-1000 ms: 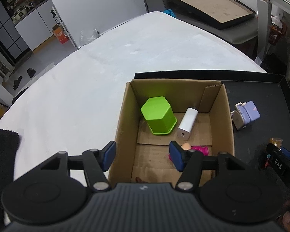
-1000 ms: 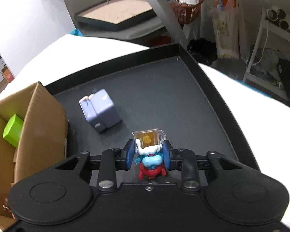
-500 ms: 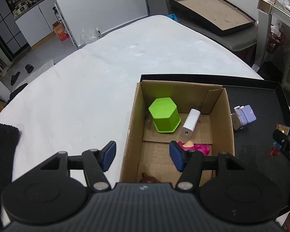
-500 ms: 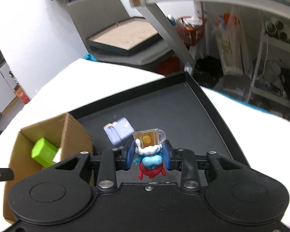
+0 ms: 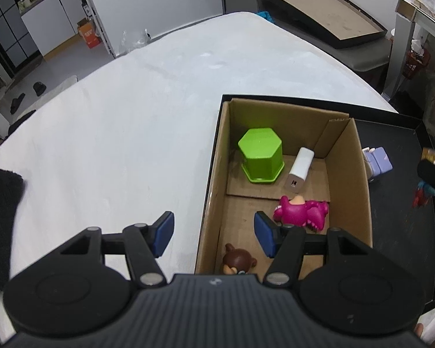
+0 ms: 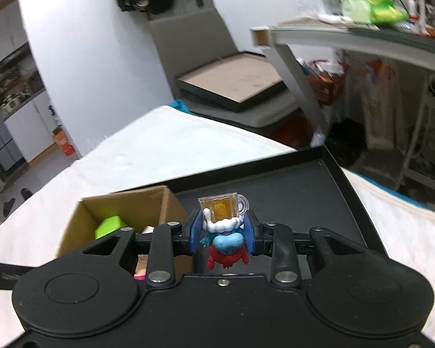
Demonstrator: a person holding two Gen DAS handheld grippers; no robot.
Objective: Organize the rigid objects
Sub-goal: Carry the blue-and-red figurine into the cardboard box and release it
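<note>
The small blue-and-red plastic figurine carrying a clear amber mug [image 6: 224, 226] is clamped between the pads of my right gripper [image 6: 223, 233], held clear above the black tray [image 6: 319, 194]. The open brown cardboard box [image 6: 162, 200] lies to the left of that gripper and slightly near, so my judgement is that the carry must run leftward over its right wall. My left gripper [image 5: 213, 233] hangs with its jaws apart and empty, straddling the box's left wall. Inside lie a green hexagonal pot [image 5: 261, 153], a white power bank [image 5: 300, 168], a pink figure [image 5: 301, 211] and a brown figure [image 5: 237, 261].

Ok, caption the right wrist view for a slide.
Right gripper grips a blue figurine holding a mug, above the black tray, beside the cardboard box.
</note>
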